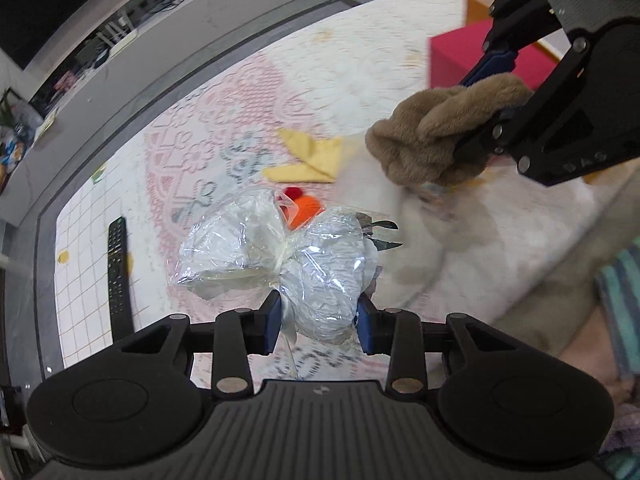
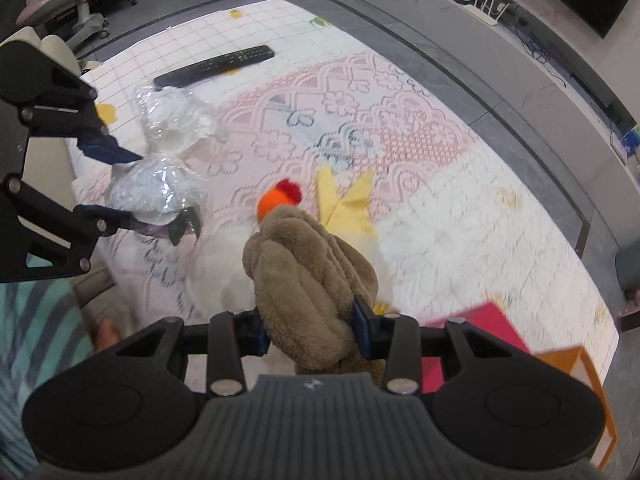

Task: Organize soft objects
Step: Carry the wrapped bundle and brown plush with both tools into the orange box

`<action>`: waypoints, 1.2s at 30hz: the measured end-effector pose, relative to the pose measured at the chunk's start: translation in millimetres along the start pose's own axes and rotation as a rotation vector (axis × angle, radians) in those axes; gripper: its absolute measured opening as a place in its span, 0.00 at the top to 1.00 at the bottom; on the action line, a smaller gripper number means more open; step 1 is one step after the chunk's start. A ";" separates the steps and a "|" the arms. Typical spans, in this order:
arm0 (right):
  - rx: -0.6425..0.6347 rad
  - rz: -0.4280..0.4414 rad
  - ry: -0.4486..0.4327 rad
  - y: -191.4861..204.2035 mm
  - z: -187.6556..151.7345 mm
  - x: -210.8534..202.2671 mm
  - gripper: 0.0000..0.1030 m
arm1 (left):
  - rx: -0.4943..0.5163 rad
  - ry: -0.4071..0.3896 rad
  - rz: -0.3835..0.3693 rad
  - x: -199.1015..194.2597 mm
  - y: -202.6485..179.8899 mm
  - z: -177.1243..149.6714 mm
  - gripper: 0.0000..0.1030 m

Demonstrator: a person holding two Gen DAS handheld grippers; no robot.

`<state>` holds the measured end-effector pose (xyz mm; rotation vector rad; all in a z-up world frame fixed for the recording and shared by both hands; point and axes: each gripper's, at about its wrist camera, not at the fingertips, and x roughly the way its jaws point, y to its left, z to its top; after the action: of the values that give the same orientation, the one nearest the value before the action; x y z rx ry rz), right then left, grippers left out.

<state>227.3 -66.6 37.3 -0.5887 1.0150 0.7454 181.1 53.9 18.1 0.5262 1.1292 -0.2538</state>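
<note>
My left gripper [image 1: 318, 324] is shut on a clear plastic bag of white stuffing [image 1: 324, 272], held above the patterned mat; it also shows in the right wrist view [image 2: 156, 184] with the left gripper [image 2: 132, 188] at far left. My right gripper [image 2: 310, 330] is shut on a brown knotted plush [image 2: 312, 280]; in the left wrist view the plush [image 1: 436, 132] hangs from the right gripper [image 1: 484, 120] at upper right. An orange and red pom-pom toy [image 2: 276, 200] and a yellow cloth [image 2: 348, 200] lie on the mat beyond the plush.
A black remote [image 1: 118, 276] lies on the white gridded part of the mat [image 2: 400, 120]. A red box [image 1: 460, 56] and an orange box [image 2: 576, 364] stand at the mat's edge. A person's striped sleeve [image 2: 36, 320] is close by. Grey floor surrounds the mat.
</note>
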 end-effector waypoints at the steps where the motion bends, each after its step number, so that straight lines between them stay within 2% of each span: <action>1: 0.004 0.002 0.003 1.8 -7.1 -5.1 0.62 | 0.008 -0.001 -0.006 -2.6 -5.1 -0.7 0.59; 10: 0.050 0.005 0.025 3.7 -75.4 -40.0 0.62 | 0.090 -0.004 -0.111 -24.2 -65.5 -0.1 0.59; 18: 0.123 -0.014 0.043 -8.8 -138.4 -71.9 0.62 | 0.175 0.002 -0.180 -32.7 -124.3 15.8 0.59; 25: 0.181 -0.064 0.039 -28.3 -185.6 -106.9 0.62 | 0.263 -0.039 -0.201 -42.5 -166.6 48.2 0.59; 36: 0.321 -0.177 0.042 -87.3 -243.9 -150.6 0.62 | 0.374 -0.134 -0.252 -58.2 -227.6 113.1 0.59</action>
<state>116.5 -341.6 80.4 -0.4102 1.0794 0.4037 143.9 -202.6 45.9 0.6850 1.0208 -0.7190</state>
